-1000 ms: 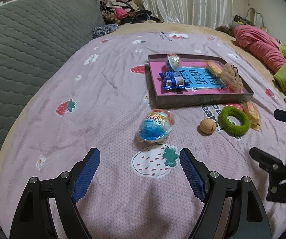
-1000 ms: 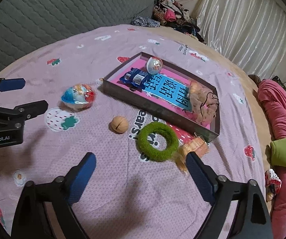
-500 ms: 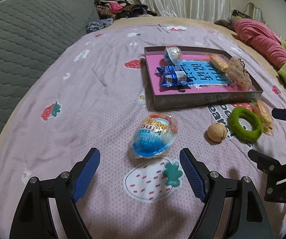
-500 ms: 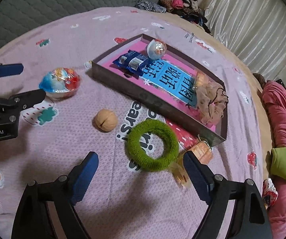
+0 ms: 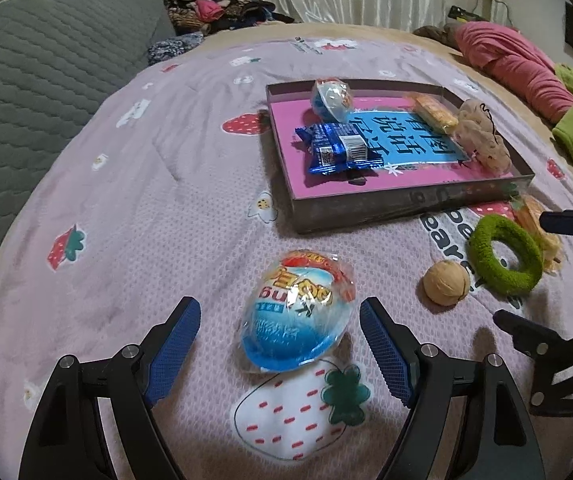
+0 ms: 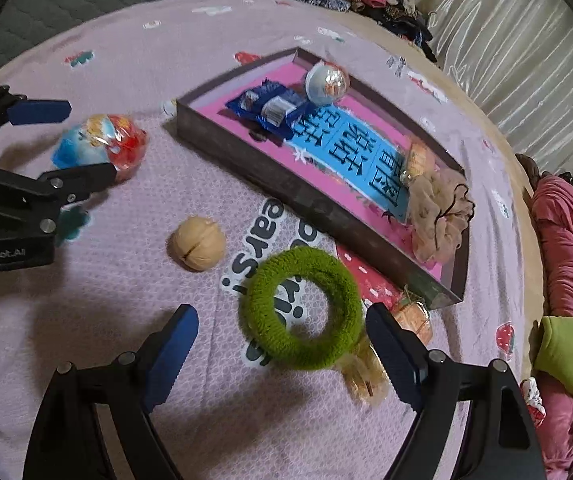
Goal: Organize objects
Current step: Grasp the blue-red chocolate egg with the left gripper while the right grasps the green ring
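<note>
We take the tray [image 5: 314, 216] on the pink blanket [image 5: 146, 184] as our landmark. It is a shallow box with dark walls and a pink floor with a blue label.

Inside the tray we see a blue packet [image 5: 336, 150] near its left end, a wrapped ball [image 5: 331, 96] at the far left corner, an orange snack bar [image 5: 432, 112] and a beige scrunchie [image 5: 484, 136] at the right end.

In front of the tray, on the blanket, lies a dome-shaped toy in clear wrap [image 5: 298, 316], blue and white with red on top. Our left gripper [image 5: 280, 334] stands over it with the fingers spread wide; the toy lies between them, but the pads do not touch it.

To the right of the toy, also in front of the tray, lies a walnut [image 5: 446, 282], and further right a green ring [image 6: 302, 308]. The ring lies near the tray's right front corner, partly over a wrapped snack [image 6: 366, 372] that sticks out from under it. A second wrapped snack [image 6: 412, 316] lies just beside that corner.

Our right gripper [image 6: 282, 342] is over the ring. Its jaws are closing, and the ring is between them. The left pad is clearly apart from the ring; the right pad is very near its edge, and we cannot tell if it touches.
</note>
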The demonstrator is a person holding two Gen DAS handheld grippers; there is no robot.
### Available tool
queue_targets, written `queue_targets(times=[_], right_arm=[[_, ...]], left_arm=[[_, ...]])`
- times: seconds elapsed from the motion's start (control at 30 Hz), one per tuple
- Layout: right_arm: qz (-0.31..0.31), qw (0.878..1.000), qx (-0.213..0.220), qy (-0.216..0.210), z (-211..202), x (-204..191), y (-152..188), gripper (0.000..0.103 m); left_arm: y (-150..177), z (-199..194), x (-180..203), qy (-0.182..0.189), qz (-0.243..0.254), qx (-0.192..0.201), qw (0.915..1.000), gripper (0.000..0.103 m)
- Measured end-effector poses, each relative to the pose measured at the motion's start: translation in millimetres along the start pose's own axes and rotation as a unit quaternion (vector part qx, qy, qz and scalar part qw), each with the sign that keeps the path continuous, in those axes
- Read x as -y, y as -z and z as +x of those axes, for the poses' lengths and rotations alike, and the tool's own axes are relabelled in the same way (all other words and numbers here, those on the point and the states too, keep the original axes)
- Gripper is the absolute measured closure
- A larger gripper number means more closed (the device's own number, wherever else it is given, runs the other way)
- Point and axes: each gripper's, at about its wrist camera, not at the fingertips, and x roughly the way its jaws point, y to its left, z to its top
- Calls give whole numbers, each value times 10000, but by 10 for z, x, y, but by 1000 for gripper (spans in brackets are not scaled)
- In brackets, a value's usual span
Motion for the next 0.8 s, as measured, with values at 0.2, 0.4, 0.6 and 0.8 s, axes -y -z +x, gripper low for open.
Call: queue_targets(times=[0.2, 0.4, 0.6, 0.8], right_arm=[[21, 9995, -297, -112, 235, 46, -80, 31], [176, 9974, -488, -500, 406, 117, -138, 43], [295, 9943, -455, -921, 464, 146, -169, 72], [400, 9902, -428, -1269, 434, 181, -136, 87]], left_arm=[[-61, 112, 7, 97, 9, -68, 9999, 20], [-103, 225, -9, 160, -9, -157, 9997, 20], [-62, 322, -61, 344, -165, -208, 9991, 44], [-29, 319, -74, 502, -192, -226, 9983, 45]])
